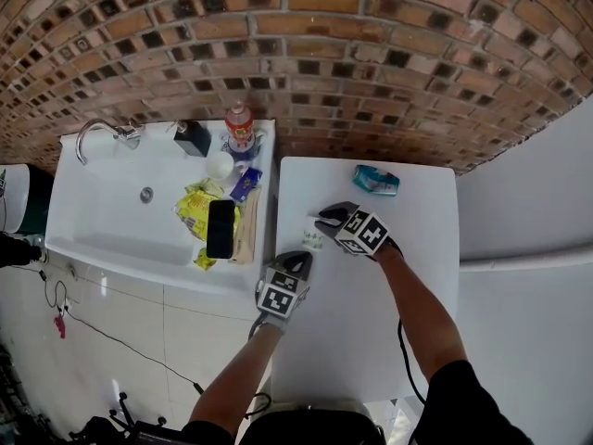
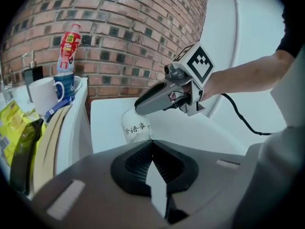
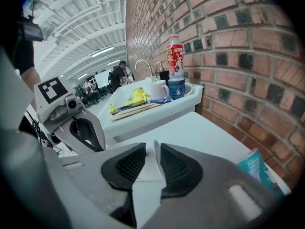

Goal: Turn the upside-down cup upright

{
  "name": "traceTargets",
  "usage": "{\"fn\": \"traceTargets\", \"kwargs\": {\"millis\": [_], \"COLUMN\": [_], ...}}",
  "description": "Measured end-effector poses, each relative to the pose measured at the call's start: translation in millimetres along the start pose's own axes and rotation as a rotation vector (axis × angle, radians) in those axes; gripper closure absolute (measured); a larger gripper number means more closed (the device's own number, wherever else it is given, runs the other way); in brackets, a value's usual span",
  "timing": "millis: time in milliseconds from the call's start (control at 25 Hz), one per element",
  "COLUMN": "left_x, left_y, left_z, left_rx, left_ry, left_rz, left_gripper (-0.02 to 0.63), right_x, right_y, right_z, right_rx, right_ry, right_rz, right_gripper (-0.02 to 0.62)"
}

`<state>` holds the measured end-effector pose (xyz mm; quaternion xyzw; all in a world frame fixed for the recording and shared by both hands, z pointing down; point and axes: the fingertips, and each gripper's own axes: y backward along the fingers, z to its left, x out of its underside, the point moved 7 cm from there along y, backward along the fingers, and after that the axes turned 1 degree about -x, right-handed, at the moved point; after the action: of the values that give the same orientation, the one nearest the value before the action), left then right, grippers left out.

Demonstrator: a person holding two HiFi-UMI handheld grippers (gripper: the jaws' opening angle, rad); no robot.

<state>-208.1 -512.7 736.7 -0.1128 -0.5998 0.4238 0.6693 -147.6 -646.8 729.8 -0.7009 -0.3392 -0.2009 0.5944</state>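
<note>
A small white paper cup [image 1: 313, 237] with black characters printed on it stands near the left edge of the white table [image 1: 371, 323]. In the left gripper view the cup [image 2: 136, 128] is just beyond my left jaws. My right gripper [image 1: 321, 222] comes at it from the right and is shut on the cup's top edge. In the right gripper view a thin white wall of the cup [image 3: 155, 152] shows pinched between the jaws of that gripper [image 3: 155, 146]. My left gripper [image 1: 304, 256] sits just short of the cup, jaws together and holding nothing, its tips [image 2: 152, 143] pointing at the cup.
A teal packet [image 1: 375, 180] lies at the table's far side. Left of the table is a white sink [image 1: 111, 221] with a faucet [image 1: 97, 133], a bottle [image 1: 240, 126], a white mug [image 1: 220, 165], a black phone [image 1: 220, 228] and yellow wrappers [image 1: 197, 209]. A brick wall [image 1: 371, 44] stands behind.
</note>
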Motion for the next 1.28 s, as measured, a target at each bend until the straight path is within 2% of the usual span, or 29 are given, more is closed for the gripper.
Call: {"fn": "traceTargets", "kwargs": {"millis": [360, 680, 1000, 1280], "left_x": [6, 7, 13, 24], "left_y": [-2, 13, 37, 68], "left_z": [-5, -13, -33, -75], "left_rx": [0.016, -0.004, -0.009, 0.014], "left_ry": [0.023, 0.020, -0.002, -0.031], "left_rz": [-0.005, -0.038, -0.070, -0.092], "left_gripper": [0.591, 0.591, 0.591, 0.592], "right_x": [8, 11, 21, 42], "right_y": [4, 19, 54, 94], "right_z": [9, 26, 71, 132], "right_rx": [-0.063, -0.082, -0.035, 0.097], "right_ry": [-0.030, -0.081, -0.050, 0.083], "right_rz": [-0.015, -0.078, -0.120, -0.096], "right_gripper": [0.555, 0.580, 0.594, 0.594]}}
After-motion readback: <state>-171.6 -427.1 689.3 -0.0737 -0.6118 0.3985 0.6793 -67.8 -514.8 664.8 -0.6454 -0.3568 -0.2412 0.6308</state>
